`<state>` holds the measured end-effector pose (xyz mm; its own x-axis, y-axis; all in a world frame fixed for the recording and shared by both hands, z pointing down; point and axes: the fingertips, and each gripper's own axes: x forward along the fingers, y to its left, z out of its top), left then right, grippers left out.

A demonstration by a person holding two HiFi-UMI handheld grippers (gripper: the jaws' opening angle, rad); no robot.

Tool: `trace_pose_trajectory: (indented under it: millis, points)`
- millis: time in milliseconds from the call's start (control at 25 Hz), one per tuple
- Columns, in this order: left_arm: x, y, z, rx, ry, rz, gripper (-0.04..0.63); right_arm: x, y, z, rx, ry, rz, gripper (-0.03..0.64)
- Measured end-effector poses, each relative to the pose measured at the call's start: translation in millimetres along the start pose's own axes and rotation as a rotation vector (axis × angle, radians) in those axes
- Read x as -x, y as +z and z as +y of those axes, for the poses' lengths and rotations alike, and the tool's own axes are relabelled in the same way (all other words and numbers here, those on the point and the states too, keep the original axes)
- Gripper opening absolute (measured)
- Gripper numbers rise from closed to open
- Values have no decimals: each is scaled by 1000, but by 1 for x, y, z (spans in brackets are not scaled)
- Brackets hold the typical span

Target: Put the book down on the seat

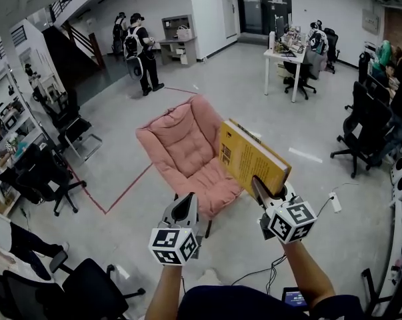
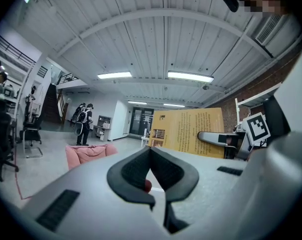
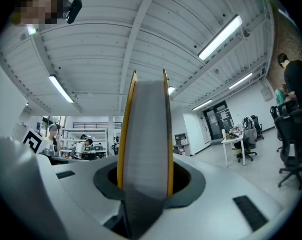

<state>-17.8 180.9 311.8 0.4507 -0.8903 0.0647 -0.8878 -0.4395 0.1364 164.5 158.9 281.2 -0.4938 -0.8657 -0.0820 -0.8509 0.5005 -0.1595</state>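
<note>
A: What kind of place is this?
B: A big room with a grey floor [image 1: 234, 105] and a white ceiling [image 2: 156, 39] with long lamps [image 2: 190, 76]. In the middle of the floor sits a soft pink chair [image 1: 187, 153].
A: What is around the pink chair?
B: Far behind it, to the right, is a white desk [image 1: 283, 57] full of stuff. To the left of the pink chair are black office chairs [image 1: 51, 175]. Far behind it, to the left, stand two people with backpacks [image 1: 135, 45]. A thin red line [image 1: 129, 189] on the floor runs past the pink chair's left side.
A: Where is the book?
B: The yellow book [image 1: 251, 155] is up in the air, at the right edge of the pink chair in the head view. It stands on its edge, tilted. It is not lying on the seat.
A: Who holds it?
B: The right claw [image 1: 267, 187]. Its two jaws are wide apart and squeeze the book, one on each cover.
A: And the other claw?
B: The left claw [image 1: 186, 199] is by the pink chair's front edge, left of the book. Its jaws are pressed together with nothing in them.
</note>
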Motion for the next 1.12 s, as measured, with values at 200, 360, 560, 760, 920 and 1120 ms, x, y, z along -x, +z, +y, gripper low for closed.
trace_pose_trajectory:
  millis: [200,360,560,760,920,1120]
  points:
    - [-2,-11,-6,3,21,1,0,4,-9,-10,7,14,10,150]
    - [-5,-15,0,11,29,3,0,-3,-11,-12,2,19,7,150]
    - [-16,-17,13,11,33,9,0,-20,-14,-14,-4,24,5,150]
    - [-26,-22,29,10,32,11,0,-38,-23,-15,-7,24,1,150]
    - [-42,-23,35,14,35,17,0,-51,-25,-24,-13,25,2,150]
    - [-58,-21,41,18,33,25,0,-66,-25,-34,-18,26,11,150]
